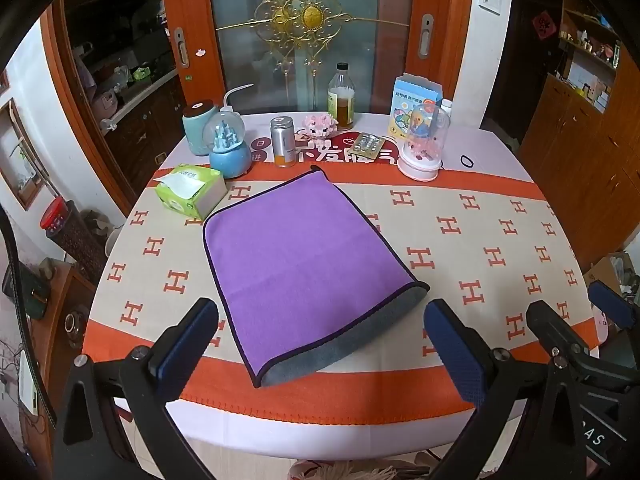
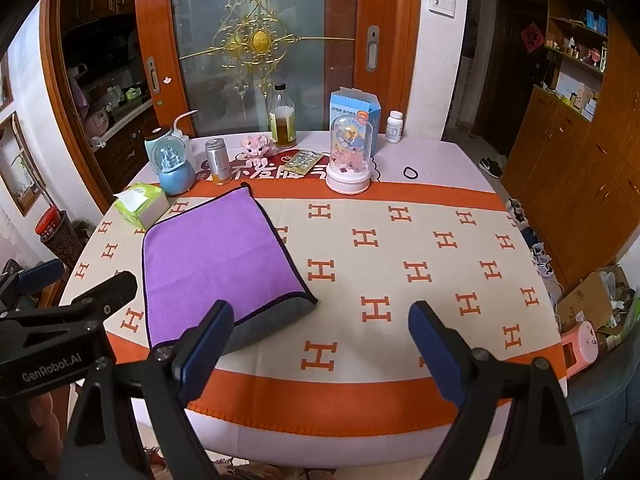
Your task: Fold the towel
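A purple towel (image 1: 296, 256) with a dark hem lies folded on the table, its grey underside (image 1: 352, 340) showing along the near edge. It also shows in the right wrist view (image 2: 216, 264), left of centre. My left gripper (image 1: 324, 344) is open, its fingers either side of the towel's near edge and a little above the table, holding nothing. My right gripper (image 2: 320, 344) is open and empty over the tablecloth to the right of the towel. The right gripper's fingers (image 1: 560, 332) also show at the right edge of the left wrist view.
The round table has an orange and cream H-pattern cloth (image 1: 480, 248). Along its far side stand a tissue box (image 1: 190, 196), a snow globe (image 1: 229, 152), a metal can (image 1: 283, 142), a bottle (image 1: 342, 96), a blue carton (image 1: 418, 100) and a domed ornament (image 1: 424, 144). A hair tie (image 1: 466, 161) lies at the back right.
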